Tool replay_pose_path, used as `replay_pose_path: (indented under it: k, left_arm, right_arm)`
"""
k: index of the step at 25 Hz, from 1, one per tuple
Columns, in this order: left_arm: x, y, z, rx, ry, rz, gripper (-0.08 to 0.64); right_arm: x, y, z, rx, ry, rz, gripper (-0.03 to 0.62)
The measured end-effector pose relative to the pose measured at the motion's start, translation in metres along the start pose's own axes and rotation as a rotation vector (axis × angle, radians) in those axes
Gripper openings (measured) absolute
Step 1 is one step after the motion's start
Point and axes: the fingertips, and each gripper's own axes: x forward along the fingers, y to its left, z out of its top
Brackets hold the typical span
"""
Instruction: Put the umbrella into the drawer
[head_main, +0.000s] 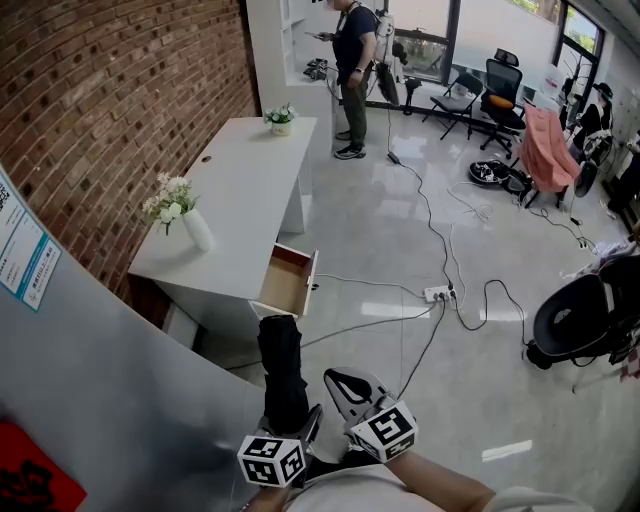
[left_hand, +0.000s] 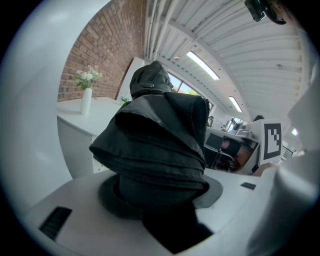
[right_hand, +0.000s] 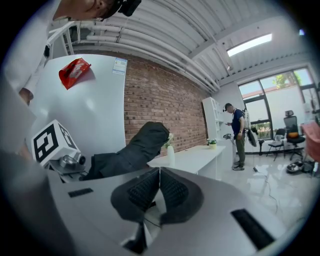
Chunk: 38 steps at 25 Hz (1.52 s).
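Note:
A black folded umbrella (head_main: 281, 368) stands nearly upright in my left gripper (head_main: 291, 424), whose jaws are shut on its lower end. In the left gripper view the umbrella (left_hand: 156, 145) fills the middle and hides the jaw tips of the left gripper (left_hand: 161, 199). The drawer (head_main: 289, 282) of the white desk (head_main: 245, 185) stands pulled out, a short way beyond the umbrella's top. My right gripper (head_main: 346, 386) hovers just right of the umbrella, apart from it. Its pads (right_hand: 142, 186) meet with nothing between them, so the right gripper (right_hand: 158, 185) is shut. The umbrella (right_hand: 136, 148) shows to its left.
On the desk stand a white vase of flowers (head_main: 193, 225) and a small potted plant (head_main: 281, 121). A grey curved partition (head_main: 110, 380) rises at my left. A power strip with cables (head_main: 438, 294) lies on the floor. A person (head_main: 354, 70) stands far back; chairs (head_main: 578, 315) are at right.

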Motion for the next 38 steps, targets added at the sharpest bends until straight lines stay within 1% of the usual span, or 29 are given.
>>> replay_pose_path:
  k: [4, 10, 13, 20, 24, 28, 32, 38]
  left_arm:
    - [0.009, -0.005, 0.001, -0.014, 0.002, -0.002, 0.216]
    - [0.023, -0.017, 0.002, -0.009, -0.006, 0.0, 0.216]
    - [0.033, -0.026, 0.0, -0.027, -0.008, 0.002, 0.216]
    - [0.053, -0.044, -0.001, -0.037, -0.021, 0.034, 0.216]
    - [0.062, -0.054, -0.007, -0.04, -0.019, 0.042, 0.216]
    - [0.065, -0.055, -0.007, -0.037, -0.015, 0.056, 0.216]
    - [0.065, -0.053, -0.005, -0.049, -0.023, 0.079, 0.216]
    - [0.068, -0.058, -0.001, -0.049, -0.035, 0.08, 0.216]
  right_arm:
    - [-0.002, -0.009, -0.001, 0.007, 0.003, 0.007, 0.017]
    - [-0.008, -0.024, -0.007, 0.02, 0.01, 0.03, 0.017]
    - [-0.013, -0.036, -0.009, 0.017, 0.01, 0.041, 0.017]
    - [-0.024, -0.056, -0.012, 0.027, 0.012, 0.093, 0.017]
    - [-0.029, -0.067, -0.021, 0.032, 0.018, 0.106, 0.017]
    - [-0.026, -0.068, -0.021, 0.052, 0.011, 0.131, 0.017]
    - [-0.024, -0.066, -0.02, 0.052, 0.008, 0.159, 0.017]
    - [-0.026, -0.073, -0.02, 0.048, 0.011, 0.161, 0.017]
